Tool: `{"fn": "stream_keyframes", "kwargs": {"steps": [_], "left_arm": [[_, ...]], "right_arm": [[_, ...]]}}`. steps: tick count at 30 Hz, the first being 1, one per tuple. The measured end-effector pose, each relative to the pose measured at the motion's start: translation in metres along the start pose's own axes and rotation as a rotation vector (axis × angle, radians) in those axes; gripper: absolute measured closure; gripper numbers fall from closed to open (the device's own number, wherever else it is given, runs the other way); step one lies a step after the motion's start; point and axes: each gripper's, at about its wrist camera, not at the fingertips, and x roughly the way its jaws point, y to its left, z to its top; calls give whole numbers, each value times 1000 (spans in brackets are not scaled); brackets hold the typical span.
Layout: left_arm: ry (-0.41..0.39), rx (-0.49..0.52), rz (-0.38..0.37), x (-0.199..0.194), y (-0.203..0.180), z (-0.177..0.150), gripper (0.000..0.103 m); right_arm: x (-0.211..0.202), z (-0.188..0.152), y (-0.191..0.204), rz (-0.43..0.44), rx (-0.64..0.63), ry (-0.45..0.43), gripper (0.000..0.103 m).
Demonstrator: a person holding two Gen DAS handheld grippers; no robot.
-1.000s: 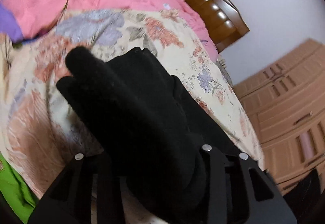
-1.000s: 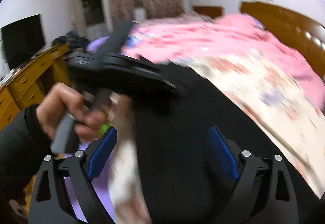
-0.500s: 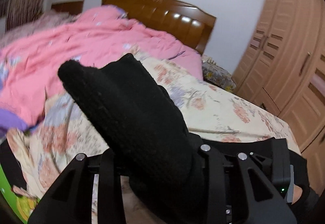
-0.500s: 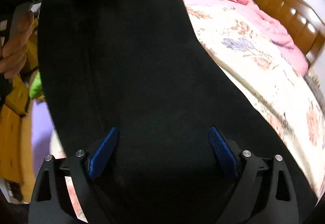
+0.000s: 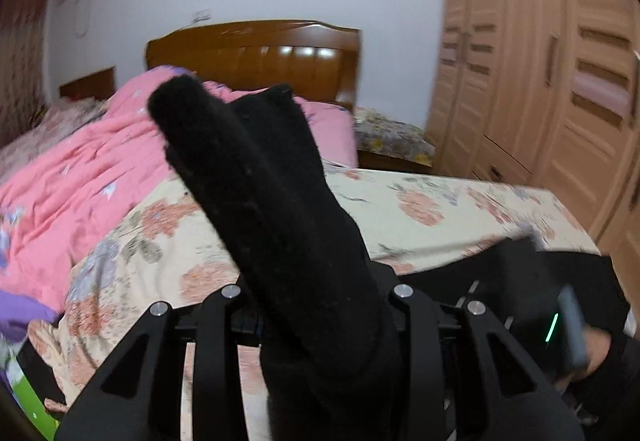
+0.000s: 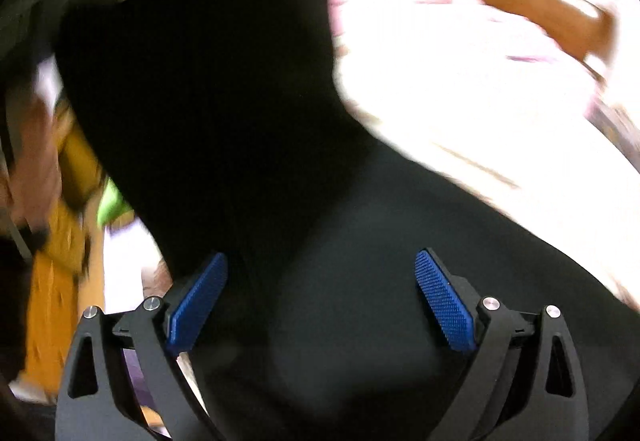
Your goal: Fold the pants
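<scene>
Pink quilt [image 5: 68, 177] at frame left, left gripper [image 5: 316, 297] closed on a thick bunch of the black pants [image 5: 272, 201] at centre, wardrobe [image 5: 540, 61] right; right gripper [image 6: 316, 297] pads wide, pants draped between, grip undeterminable

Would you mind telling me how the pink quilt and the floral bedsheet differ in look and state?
The pink quilt is mostly plain pink; the floral bedsheet is cream, printed with orange and grey-purple flowers. The quilt lies bunched and creased towards the wooden headboard; the bedsheet lies spread fairly flat nearer the camera. Both lie on the same bed, behind the black pants.
</scene>
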Motion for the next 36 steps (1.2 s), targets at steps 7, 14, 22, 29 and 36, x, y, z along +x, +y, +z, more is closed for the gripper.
{"fn": "stream_keyframes", "kwargs": {"steps": [7, 14, 22, 29, 36], "left_arm": [[42, 219, -108, 19, -111, -29, 68], [194, 510, -65, 92, -201, -118, 38], [72, 467, -193, 14, -166, -110, 2], [115, 134, -41, 13, -74, -111, 2], [210, 85, -61, 40, -49, -133, 2]], "right_arm": [[-104, -75, -118, -5, 458, -226, 10], [-140, -126, -144, -54, 626, -278, 10], [-129, -133, -134, 28, 634, -210, 10], [-96, -130, -85, 186, 613, -107, 10], [-66, -109, -65, 212, 608, -76, 35]]}}
